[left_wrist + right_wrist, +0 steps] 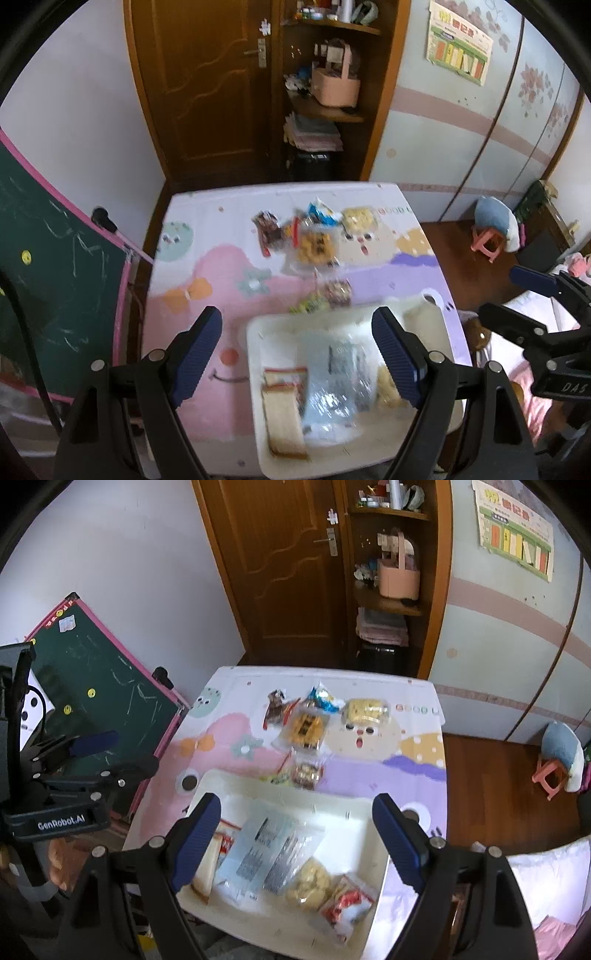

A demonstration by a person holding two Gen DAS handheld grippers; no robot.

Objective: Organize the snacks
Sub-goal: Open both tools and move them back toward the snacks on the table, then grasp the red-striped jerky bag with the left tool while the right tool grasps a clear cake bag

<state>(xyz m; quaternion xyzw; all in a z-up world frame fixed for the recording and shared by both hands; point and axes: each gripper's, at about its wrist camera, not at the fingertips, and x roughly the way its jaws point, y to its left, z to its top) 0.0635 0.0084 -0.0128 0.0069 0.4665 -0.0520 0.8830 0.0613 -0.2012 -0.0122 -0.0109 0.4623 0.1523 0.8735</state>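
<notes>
- Left gripper (297, 360): jaws spread wide, nothing between them; it hangs above the near part of the table.
- Right gripper (295, 843): jaws also spread wide and empty, above the same spot.
- White tray (255, 332) lies below and between the left jaws, stretching past the right-hand jaw; in the right wrist view the tray (354, 805) spans the whole gap between the jaws.
- In the tray, right wrist view: a bread pack (208, 867) just inside the left-hand jaw, a clear flat bag (258, 853) midway between the jaws, a yellow snack (310, 882) beside it toward the right-hand jaw, and a red-white pack (349, 904) touching that snack, nearest the camera.
- Loose snacks lie on the table (406, 775) beyond the jaw tips, past the tray's far edge: a small dark-patterned pack (306, 773) just beyond the rim, an orange pack (304, 729) farther out, then a brown pack (275, 705), a blue pack (325, 698) and a yellow pack (365, 709) in a row farthest away.
- Both views are blurred, so the print on the packs cannot be read.
- Each gripper shows at the edge of the other's view, off to the side of the jaws.
</notes>
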